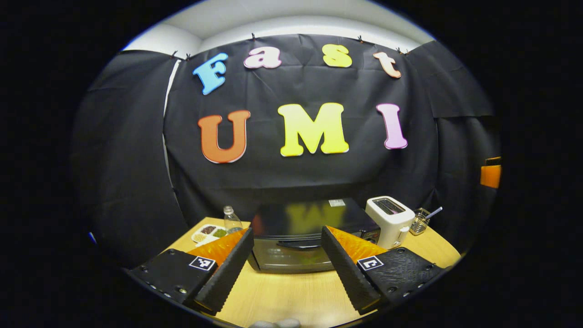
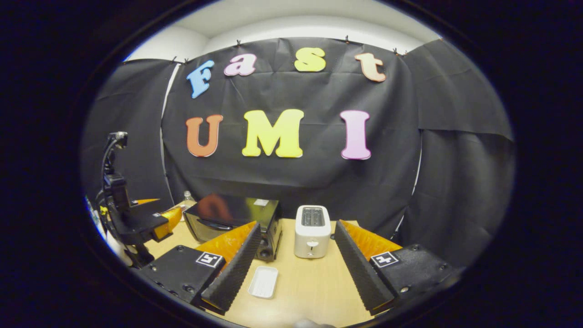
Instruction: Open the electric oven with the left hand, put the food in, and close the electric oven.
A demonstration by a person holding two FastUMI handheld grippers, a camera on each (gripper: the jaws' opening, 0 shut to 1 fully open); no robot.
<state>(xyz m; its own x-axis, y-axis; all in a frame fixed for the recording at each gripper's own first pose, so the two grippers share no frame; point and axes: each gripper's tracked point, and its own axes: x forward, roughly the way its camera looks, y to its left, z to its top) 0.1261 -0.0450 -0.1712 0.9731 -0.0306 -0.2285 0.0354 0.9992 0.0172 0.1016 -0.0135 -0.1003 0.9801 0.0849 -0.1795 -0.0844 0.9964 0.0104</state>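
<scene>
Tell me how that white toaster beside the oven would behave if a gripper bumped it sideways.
The toaster stands upright, taller than wide, so a high shove would probably tip it rather than slide it. Its smooth white shell looks slippery for gripper pads. It sits close to the electric oven on the wooden table, so a leftward nudge would likely knock into that.

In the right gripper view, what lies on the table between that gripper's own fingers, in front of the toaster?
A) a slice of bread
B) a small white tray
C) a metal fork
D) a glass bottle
B: a small white tray lies flat on the table, in front of the white toaster.
</scene>
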